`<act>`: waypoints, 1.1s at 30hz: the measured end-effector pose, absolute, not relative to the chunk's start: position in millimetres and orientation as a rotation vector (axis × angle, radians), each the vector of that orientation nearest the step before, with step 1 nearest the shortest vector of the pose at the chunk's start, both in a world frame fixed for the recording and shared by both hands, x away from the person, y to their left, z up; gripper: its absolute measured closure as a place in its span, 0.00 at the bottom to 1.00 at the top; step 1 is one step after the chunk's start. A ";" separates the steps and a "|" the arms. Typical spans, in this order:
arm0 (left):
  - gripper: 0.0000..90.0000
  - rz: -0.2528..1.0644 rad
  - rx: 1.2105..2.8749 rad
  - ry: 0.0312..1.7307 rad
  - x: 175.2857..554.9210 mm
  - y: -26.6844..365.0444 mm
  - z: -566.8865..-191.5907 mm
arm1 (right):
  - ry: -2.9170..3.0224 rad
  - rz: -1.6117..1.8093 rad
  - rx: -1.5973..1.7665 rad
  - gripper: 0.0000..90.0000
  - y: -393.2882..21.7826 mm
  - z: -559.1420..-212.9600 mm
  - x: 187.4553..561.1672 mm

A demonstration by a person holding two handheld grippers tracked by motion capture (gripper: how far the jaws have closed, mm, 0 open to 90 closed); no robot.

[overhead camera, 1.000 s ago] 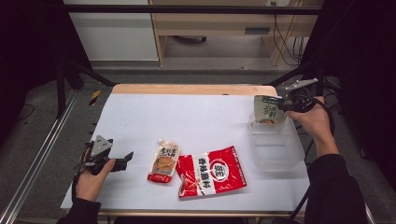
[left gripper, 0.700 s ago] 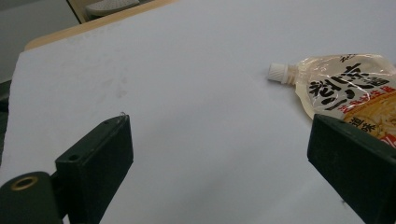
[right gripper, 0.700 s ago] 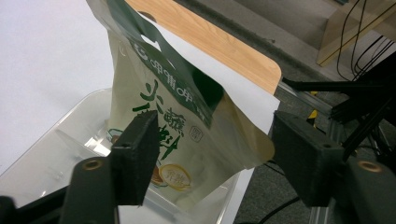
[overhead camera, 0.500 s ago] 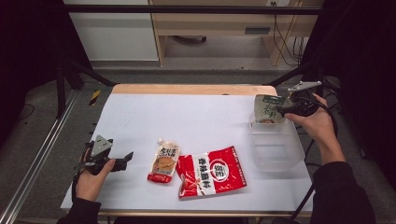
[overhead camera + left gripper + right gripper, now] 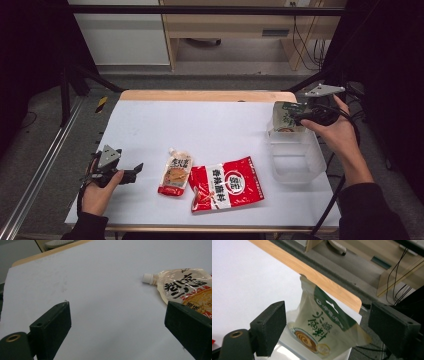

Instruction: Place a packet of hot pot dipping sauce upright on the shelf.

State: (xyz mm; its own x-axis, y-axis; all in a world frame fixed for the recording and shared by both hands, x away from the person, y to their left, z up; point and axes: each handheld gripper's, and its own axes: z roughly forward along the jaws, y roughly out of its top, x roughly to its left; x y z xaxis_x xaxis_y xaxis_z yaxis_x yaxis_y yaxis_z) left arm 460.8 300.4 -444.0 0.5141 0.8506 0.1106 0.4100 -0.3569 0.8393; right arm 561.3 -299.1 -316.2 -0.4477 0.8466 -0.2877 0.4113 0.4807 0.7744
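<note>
Room is tightest at my right gripper (image 5: pixel 301 114): the clear plastic bin (image 5: pixel 296 161) sits against the table's (image 5: pixel 220 125) right edge, near the far wooden lip, and the green pouch (image 5: pixel 285 118) stands tilted in the bin's far end, leaning on its wall. My right jaws stand wide apart on either side of the pouch without pressing it; they have just been opening, where a second ago they pinched its top, and my hand has lifted off a little. Broad white tabletop lies open between the bin and my left gripper (image 5: pixel 131 173), which rests near the left front corner, jaws spread and empty, unmoved. Just beside it lie the spouted pouch (image 5: pixel 176 174) and the red packet (image 5: pixel 226 184), touching each other.
</note>
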 end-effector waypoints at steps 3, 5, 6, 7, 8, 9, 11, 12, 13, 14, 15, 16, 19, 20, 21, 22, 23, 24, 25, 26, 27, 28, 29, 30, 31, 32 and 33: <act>0.08 0.707 1.965 1.033 461.0 301.0 -444.2 | 2.044 0.842 1.022 0.14 -291.7 -313.3 558.9; 0.08 0.707 1.964 1.033 461.1 301.1 -444.0 | 2.055 0.835 1.013 0.14 -288.1 -312.6 558.7; 0.08 0.707 1.964 1.032 460.8 301.1 -443.8 | 2.056 0.834 1.010 0.14 -287.3 -312.4 559.0; 0.08 0.707 1.964 1.030 460.6 301.1 -443.6 | 2.056 0.838 1.012 0.13 -286.1 -312.2 559.3; 0.08 0.708 1.963 1.029 460.4 301.1 -443.3 | 2.058 0.838 1.012 0.13 -285.4 -312.0 559.1; 0.08 0.708 1.963 1.029 460.5 301.1 -443.3 | 2.059 0.841 1.009 0.12 -283.9 -311.7 558.8; 0.08 0.707 1.964 1.030 460.9 301.0 -443.7 | 2.066 0.844 0.997 0.11 -279.5 -310.6 556.8; 0.08 0.707 1.964 1.030 461.0 300.9 -443.8 | 2.068 0.847 0.990 0.10 -276.1 -310.1 555.0; 0.08 0.706 1.964 1.030 461.0 300.7 -443.9 | 2.075 0.850 0.972 0.10 -272.5 -309.4 553.4; 0.08 0.704 1.965 1.029 461.0 300.4 -443.9 | 2.083 0.853 0.958 0.10 -269.5 -308.7 551.9; 0.08 0.700 1.968 1.028 460.8 300.2 -443.8 | 2.092 0.868 0.942 0.10 -263.5 -307.6 548.9; 0.08 0.701 1.969 1.026 460.6 299.9 -443.6 | 2.098 0.877 0.919 0.10 -258.5 -306.5 546.4; 0.08 0.697 1.974 1.022 460.4 299.1 -443.5 | 2.110 0.904 0.874 0.10 -241.1 -303.8 538.0; 0.08 0.697 1.974 1.022 460.4 299.1 -443.5 | 2.118 0.912 0.861 0.11 -234.8 -302.9 535.5; 0.08 0.693 1.977 1.019 460.3 298.4 -443.5 | 2.122 0.916 0.850 0.11 -228.4 -301.9 532.6; 0.08 0.693 1.979 1.016 460.2 298.0 -443.4 | 2.126 0.930 0.837 0.11 -221.7 -301.3 530.1; 0.08 0.691 1.981 1.014 460.0 297.5 -443.2 | 2.135 0.937 0.829 0.12 -214.9 -300.8 527.3; 0.08 0.685 1.984 1.011 459.8 297.0 -442.9 | 2.138 0.943 0.820 0.14 -207.9 -300.7 524.6; 0.08 0.680 1.989 1.006 459.6 296.6 -442.6 | 2.140 0.952 0.812 0.15 -201.0 -301.3 521.9; 0.08 0.679 1.995 1.002 459.1 296.1 -442.1 | 2.147 0.962 0.807 0.15 -194.0 -302.4 519.4; 0.08 0.678 1.996 0.999 458.7 295.6 -441.9 | 2.157 0.971 0.805 0.16 -187.0 -304.0 516.8; 0.08 0.675 1.998 0.994 458.0 294.9 -441.4 | 2.164 0.976 0.799 0.17 -181.8 -305.7 515.1; 0.08 0.669 2.001 0.989 457.2 294.5 -440.8 | 2.175 0.988 0.788 0.17 -172.9 -309.5 511.7; 0.08 0.667 2.001 0.986 456.4 294.1 -440.2 | 2.190 0.998 0.778 0.19 -165.5 -312.9 508.9; 0.08 0.666 1.999 0.983 455.5 293.6 -439.6 | 2.209 1.003 0.765 0.21 -158.4 -316.5 506.3; 0.07 0.663 1.996 0.981 454.5 292.8 -439.2 | 2.224 1.009 0.762 0.22 -151.1 -320.3 503.7; 0.07 0.663 1.996 0.981 454.5 292.8 -439.2 | 2.242 1.012 0.759 0.23 -143.9 -324.5 500.9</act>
